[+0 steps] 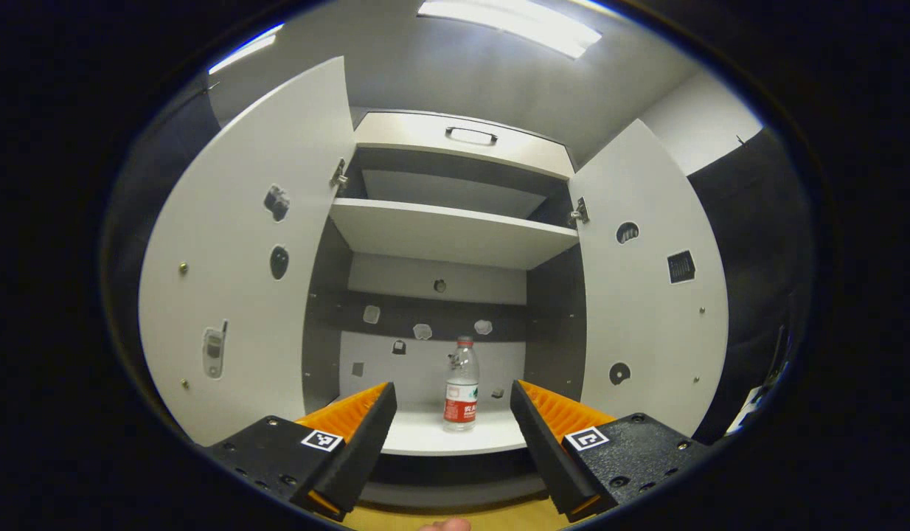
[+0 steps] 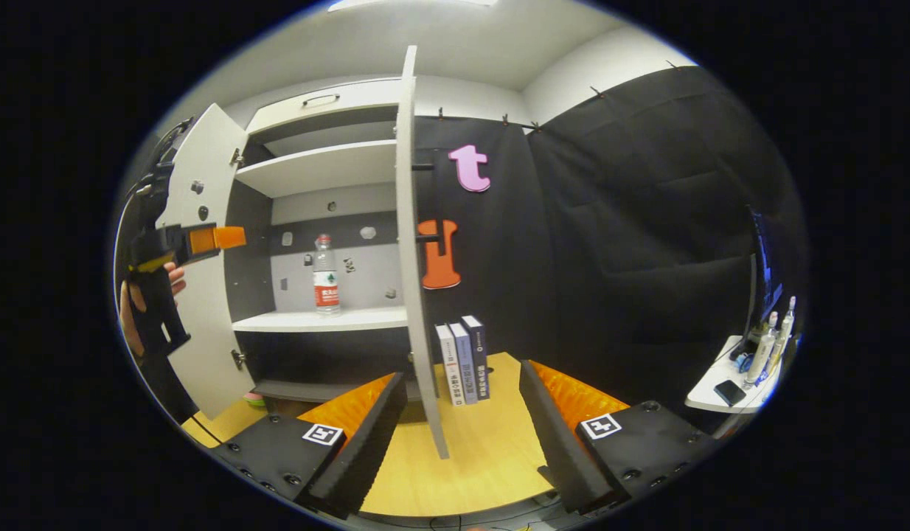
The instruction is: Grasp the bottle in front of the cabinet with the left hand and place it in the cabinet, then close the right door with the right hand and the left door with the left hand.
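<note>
The left gripper (image 1: 453,413) hangs with jaws spread wide and empty, facing the cabinet (image 1: 455,136). The bottle (image 1: 462,385) stands upright on the lower shelf (image 1: 425,439), near its front edge. Both doors are open; the right door (image 2: 414,243) shows edge-on between the right gripper's (image 2: 462,398) parted, empty fingers, books (image 2: 464,359) just beside it.
</note>
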`<state>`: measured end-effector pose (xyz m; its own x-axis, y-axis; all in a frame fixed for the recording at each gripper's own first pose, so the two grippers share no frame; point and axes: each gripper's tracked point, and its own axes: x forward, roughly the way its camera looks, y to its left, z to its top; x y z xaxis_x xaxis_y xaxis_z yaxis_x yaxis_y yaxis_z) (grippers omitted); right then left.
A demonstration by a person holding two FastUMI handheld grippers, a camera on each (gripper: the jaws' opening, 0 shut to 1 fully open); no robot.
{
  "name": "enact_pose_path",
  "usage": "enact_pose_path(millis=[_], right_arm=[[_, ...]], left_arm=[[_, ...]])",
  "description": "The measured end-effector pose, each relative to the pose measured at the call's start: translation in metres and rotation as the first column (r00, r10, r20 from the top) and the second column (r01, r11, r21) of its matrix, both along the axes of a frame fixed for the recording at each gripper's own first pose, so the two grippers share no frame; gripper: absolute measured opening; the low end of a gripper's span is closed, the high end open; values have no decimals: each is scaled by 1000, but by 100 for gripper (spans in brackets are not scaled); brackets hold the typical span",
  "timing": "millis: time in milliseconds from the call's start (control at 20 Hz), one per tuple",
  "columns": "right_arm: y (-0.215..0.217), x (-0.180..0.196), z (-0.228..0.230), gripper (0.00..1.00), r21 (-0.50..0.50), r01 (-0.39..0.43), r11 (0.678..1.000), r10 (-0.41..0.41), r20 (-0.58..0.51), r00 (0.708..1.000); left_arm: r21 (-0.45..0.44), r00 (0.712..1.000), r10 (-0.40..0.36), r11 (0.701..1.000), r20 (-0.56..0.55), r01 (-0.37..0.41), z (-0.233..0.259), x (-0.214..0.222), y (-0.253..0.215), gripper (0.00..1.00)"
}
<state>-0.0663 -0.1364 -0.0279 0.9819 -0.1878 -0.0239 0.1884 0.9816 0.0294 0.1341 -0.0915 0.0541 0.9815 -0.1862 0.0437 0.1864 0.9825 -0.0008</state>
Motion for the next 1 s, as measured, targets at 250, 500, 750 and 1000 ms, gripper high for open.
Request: enact_pose_path(millis=[250,500,750,1000], right_arm=[[54,25,1,100,-42,-126,991,127,4,992],[86,27,3,100,4,-177,984,177,20,984],[40,23,49,100,62,-112,992,107,74,991],[-50,39,132,93,2,25,1000,-25,151,988]], left_arm=[[19,991,108,994,-77,-107,-48,-57,46,94],[15,980,162,987,-119,-162,-78,-95,71,94],[-53,976,178,981,-128,-186,-85,-104,76,94],[-54,977,164,983,-133,-173,-84,-100,81,94]])
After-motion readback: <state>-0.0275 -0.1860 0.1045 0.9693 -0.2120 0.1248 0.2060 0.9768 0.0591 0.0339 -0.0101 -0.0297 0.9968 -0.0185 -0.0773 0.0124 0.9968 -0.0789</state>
